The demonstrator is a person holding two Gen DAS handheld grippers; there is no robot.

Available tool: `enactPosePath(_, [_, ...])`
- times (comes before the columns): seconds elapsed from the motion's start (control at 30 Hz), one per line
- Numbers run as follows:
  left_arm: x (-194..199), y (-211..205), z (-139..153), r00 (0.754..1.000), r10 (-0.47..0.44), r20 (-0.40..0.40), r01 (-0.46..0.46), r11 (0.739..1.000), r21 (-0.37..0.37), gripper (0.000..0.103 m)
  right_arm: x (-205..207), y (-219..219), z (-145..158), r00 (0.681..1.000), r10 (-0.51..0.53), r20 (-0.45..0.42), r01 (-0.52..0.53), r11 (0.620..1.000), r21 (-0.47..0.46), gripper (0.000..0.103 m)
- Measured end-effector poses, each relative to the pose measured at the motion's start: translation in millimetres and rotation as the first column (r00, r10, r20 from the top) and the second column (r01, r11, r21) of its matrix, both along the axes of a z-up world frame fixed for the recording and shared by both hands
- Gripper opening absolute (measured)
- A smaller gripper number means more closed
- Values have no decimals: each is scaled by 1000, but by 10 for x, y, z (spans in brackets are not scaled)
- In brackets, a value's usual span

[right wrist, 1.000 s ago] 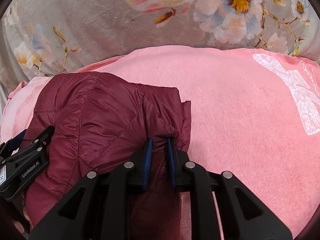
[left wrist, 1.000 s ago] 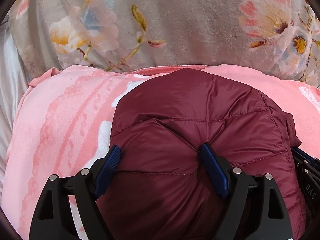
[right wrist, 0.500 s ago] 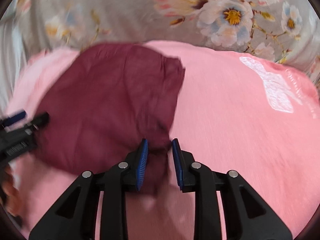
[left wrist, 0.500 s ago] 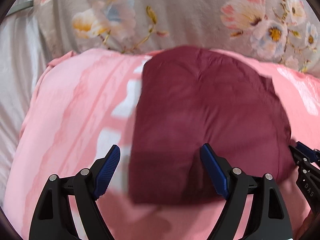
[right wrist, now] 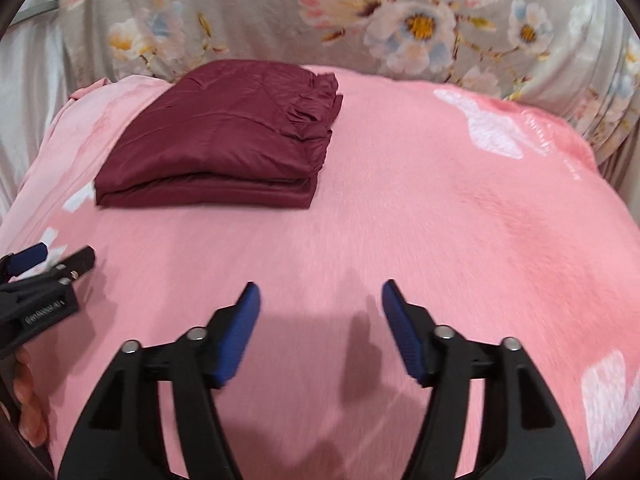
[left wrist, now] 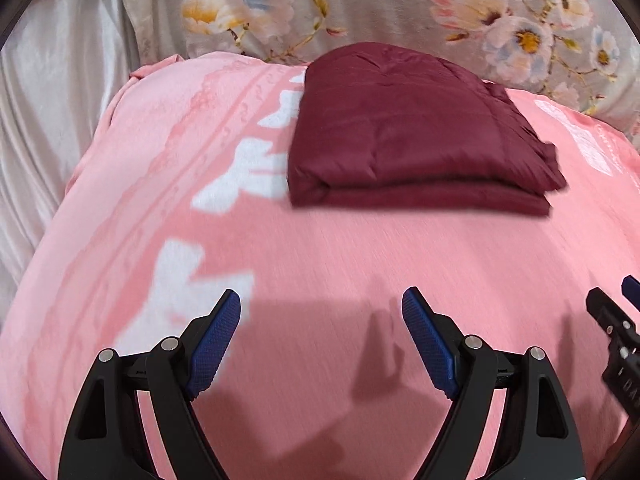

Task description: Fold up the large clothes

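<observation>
The left gripper (left wrist: 322, 320) hangs over the pink blanket (left wrist: 320, 260) with its jaws spread wide and nothing between them. The right gripper (right wrist: 320, 312) is beside it, its jaws opening, and only bare blanket shows in the gap. The folded maroon jacket (left wrist: 404, 128) lies flat on the blanket well ahead of both grippers: ahead and a little to the right of the left one, ahead and to the left of the right one (right wrist: 224, 136). Neither gripper touches it. Its stacked folded edges face the grippers. Beyond the jacket rises a grey flowered cover (right wrist: 400, 12). A hand (right wrist: 28, 392) shows at the lower left edge of the right wrist view, under the left gripper's body.
</observation>
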State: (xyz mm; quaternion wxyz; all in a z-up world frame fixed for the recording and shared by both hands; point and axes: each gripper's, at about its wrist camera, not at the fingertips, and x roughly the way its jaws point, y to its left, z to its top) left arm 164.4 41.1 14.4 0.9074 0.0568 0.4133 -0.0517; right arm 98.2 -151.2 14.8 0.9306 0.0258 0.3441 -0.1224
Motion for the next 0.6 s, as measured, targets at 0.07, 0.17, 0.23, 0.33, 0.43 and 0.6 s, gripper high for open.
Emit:
enactPosePath(0.07, [-130, -21, 7, 1000, 5, 8, -5, 1000, 12, 81, -131, 37, 11, 1000, -4, 9, 4, 1000, -3, 74])
enactPosePath(0.17, [-300, -21, 36, 999, 20, 31, -20, 1000, 10, 84, -307, 69, 28, 1000, -16, 20, 16, 1000, 4, 83])
enactPosePath(0.23, [-386, -13, 47, 999, 33, 38, -33, 999, 10, 85, -412, 84, 16, 1000, -19, 21, 19, 1000, 16, 84])
enactPosePath(0.33, [-467, -4, 4, 999, 32, 1, -32, 999, -1, 86, -563, 104, -11, 1000, -16, 13, 16, 999, 30, 84])
enactPosePath(0.43, [-552, 10, 2, 1000, 31, -1, -31, 999, -7, 86, -679, 119, -13, 1000, -6, 16, 6, 999, 37, 84])
enactPosePath(0.6, [-709, -23, 10, 1000, 25, 15, -26, 1000, 16, 86, -797, 192, -6, 1000, 14, 21, -14, 1000, 13, 84])
